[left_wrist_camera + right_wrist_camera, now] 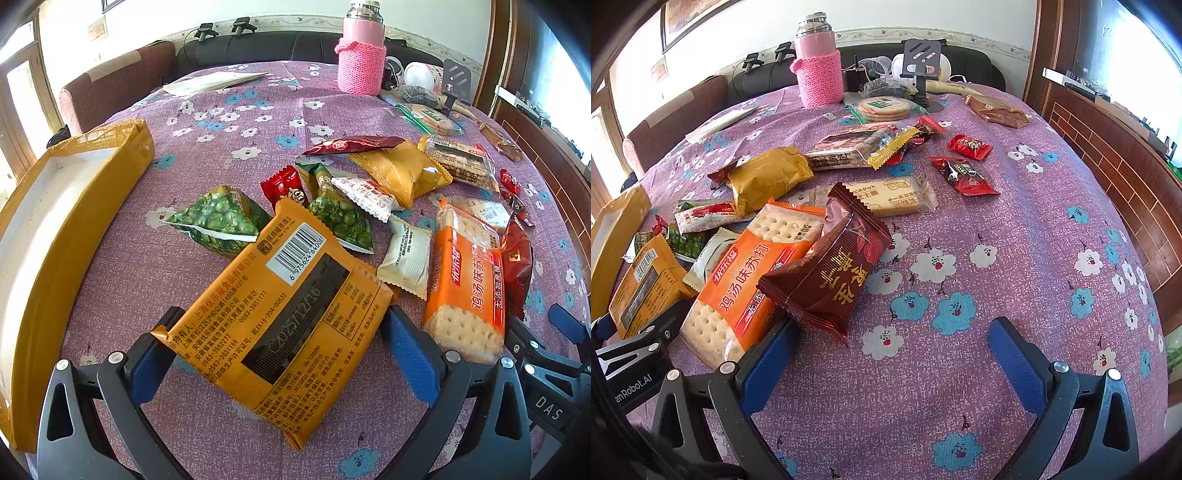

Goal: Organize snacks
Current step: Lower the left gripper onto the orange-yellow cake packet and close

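My left gripper (280, 347) is shut on a large yellow-orange snack packet (280, 317), its blue fingers (410, 354) pressing both sides. It holds the packet just above the purple flowered tablecloth (229, 122). A yellow cardboard box (55, 236) lies open to its left. A pile of snacks lies ahead: green pea bags (218, 221), an orange soda-cracker pack (465, 291), a gold packet (402, 170). My right gripper (890, 365) is open and empty over bare cloth, beside a dark red packet (831, 269) and the cracker pack (746, 280). The held packet also shows in the right wrist view (646, 280).
A pink flask in a knitted sleeve (816, 66) stands at the back with a phone stand (919, 66), a round cracker pack (882, 107) and a brown packet (997, 109). Red candies (964, 162) lie to the right. A dark sofa and wooden wall panel border the table.
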### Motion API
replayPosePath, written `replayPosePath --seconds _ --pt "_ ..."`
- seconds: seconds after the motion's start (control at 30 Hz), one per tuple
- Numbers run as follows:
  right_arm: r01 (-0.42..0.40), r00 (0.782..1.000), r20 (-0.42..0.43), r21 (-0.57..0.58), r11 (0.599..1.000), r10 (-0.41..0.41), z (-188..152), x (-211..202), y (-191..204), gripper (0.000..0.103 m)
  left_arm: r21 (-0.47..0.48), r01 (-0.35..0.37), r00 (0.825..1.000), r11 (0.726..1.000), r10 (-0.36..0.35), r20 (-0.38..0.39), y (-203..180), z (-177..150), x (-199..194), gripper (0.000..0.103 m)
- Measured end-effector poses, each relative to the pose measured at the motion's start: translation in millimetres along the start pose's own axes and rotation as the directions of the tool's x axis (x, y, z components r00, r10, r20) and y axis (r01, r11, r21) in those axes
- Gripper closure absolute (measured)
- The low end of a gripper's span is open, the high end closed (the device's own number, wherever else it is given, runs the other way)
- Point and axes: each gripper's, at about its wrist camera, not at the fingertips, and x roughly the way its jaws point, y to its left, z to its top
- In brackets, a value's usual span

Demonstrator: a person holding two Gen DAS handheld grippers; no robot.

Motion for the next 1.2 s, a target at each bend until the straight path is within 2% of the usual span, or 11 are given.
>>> replayPosePath --seconds 0.9,1.07,1.2 --pt "0.000 1.000 0.000 0.000 1.000 0.000 -0.3 0.4 -0.4 0.000 0.000 0.000 1.000 1.000 0.000 0.000 0.0 0.0 0.0 0.000" --pt "0.003 1.000 0.001 0.005 1.000 -0.003 0.5 1.3 -0.4 0.000 -0.030 -0.019 1.000 0.999 0.019 0.000 -0.3 -0.1 -0.1 0.000" --pt "0.003 1.000 0.001 0.005 1.000 -0.003 0.2 1.1 -0.3 0.000 0.002 0.009 1.000 1.000 -0.009 -0.027 1.2 -1.3 -1.7 0.000"
